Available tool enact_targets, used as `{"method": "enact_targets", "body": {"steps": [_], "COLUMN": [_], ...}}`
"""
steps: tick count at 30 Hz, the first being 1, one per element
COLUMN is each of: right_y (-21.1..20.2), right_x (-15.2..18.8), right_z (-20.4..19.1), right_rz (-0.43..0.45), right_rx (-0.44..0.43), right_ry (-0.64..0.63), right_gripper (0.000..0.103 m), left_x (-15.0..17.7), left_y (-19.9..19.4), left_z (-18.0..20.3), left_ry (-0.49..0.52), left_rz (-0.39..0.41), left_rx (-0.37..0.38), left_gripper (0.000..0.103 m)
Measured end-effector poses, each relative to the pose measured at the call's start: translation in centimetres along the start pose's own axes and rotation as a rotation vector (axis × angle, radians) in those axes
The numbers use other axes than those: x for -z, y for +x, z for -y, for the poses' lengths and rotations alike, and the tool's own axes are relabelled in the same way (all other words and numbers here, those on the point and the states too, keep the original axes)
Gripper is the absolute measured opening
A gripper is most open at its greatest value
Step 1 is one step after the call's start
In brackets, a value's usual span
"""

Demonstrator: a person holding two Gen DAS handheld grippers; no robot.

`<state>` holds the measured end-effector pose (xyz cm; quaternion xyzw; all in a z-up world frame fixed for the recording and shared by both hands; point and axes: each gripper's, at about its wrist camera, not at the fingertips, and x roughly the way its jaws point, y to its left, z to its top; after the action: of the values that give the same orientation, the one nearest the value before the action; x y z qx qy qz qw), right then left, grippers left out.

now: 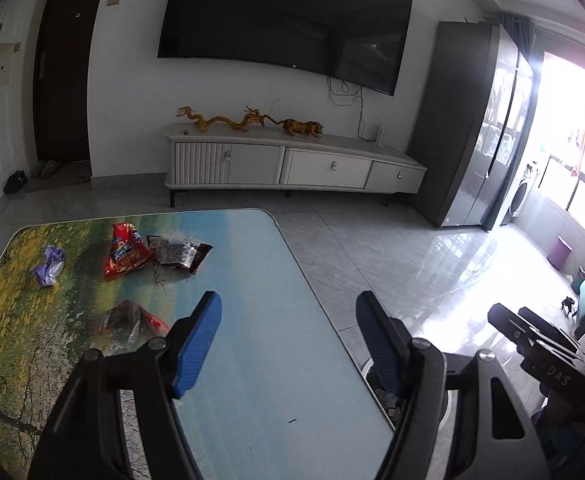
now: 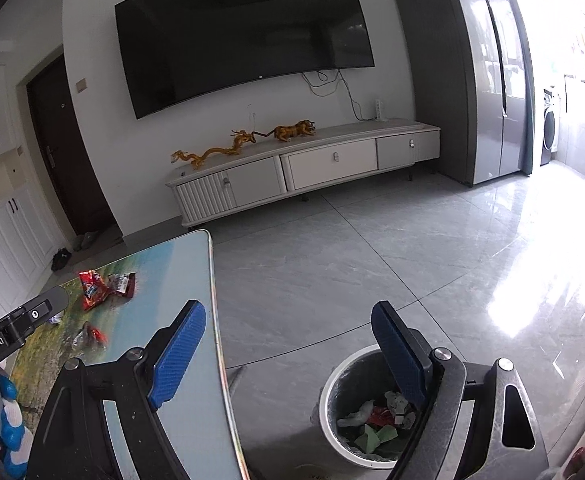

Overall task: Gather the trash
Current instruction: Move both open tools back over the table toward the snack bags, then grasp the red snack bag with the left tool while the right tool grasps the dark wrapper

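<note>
While the left gripper [image 1: 288,344] hung above the near part of the table [image 1: 260,280], its blue-padded fingers [image 1: 198,344] stood wide apart with nothing between them. Its camera took in the full spread of litter on the picture-printed tabletop: a crumpled purple wrapper [image 1: 48,266] toward the far left, a red snack bag [image 1: 126,250] touching a dark wrapper [image 1: 180,254] near the far edge, and a clear-and-red wrapper [image 1: 126,320] lying closer, just beside the left finger. Off the table's right edge, only a sliver of the trash bin [image 1: 376,368] showed behind the right finger, and the other gripper's black body poked in at the far right.

From the right wrist camera, the bin [image 2: 332,384] was plain to see: a white-rimmed round can on the grey tile floor, beside the table [image 2: 196,280], holding crumpled paper and red and green scraps [image 2: 376,420]. The right gripper [image 2: 292,352] was poised over the gap between table edge and bin, fingers [image 2: 180,356] spread wide and holding nothing. Here the red snack bag [image 2: 92,286], dark wrapper [image 2: 122,282] and clear-and-red wrapper [image 2: 92,334] appeared small and distant, and the purple one was largely hidden behind the left tool [image 2: 20,328].
</note>
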<state>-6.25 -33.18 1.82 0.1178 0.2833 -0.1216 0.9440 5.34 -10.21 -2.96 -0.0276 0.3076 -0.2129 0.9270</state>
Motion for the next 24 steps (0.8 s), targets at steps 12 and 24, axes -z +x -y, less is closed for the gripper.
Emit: {"method": "enact_targets", "body": {"steps": [12, 24], "right_y": [6.4, 20.4], "right_x": [-1.3, -2.1], "right_z": [-8.4, -19.2], "right_rz": [-0.078, -0.231], "right_rx": [-0.153, -0.42], "right_ry": [-0.113, -0.223], "right_gripper": [0.084, 0.084], "left_x": [0.2, -5.0], "left_y": [2.6, 14.0], "left_z": [-13.4, -21.6], "left_ry": [-0.119, -0.172], "left_rz": [-0.041, -0.149], "left_rx": [-0.097, -0.091], "left_gripper": [0.068, 0.077]}}
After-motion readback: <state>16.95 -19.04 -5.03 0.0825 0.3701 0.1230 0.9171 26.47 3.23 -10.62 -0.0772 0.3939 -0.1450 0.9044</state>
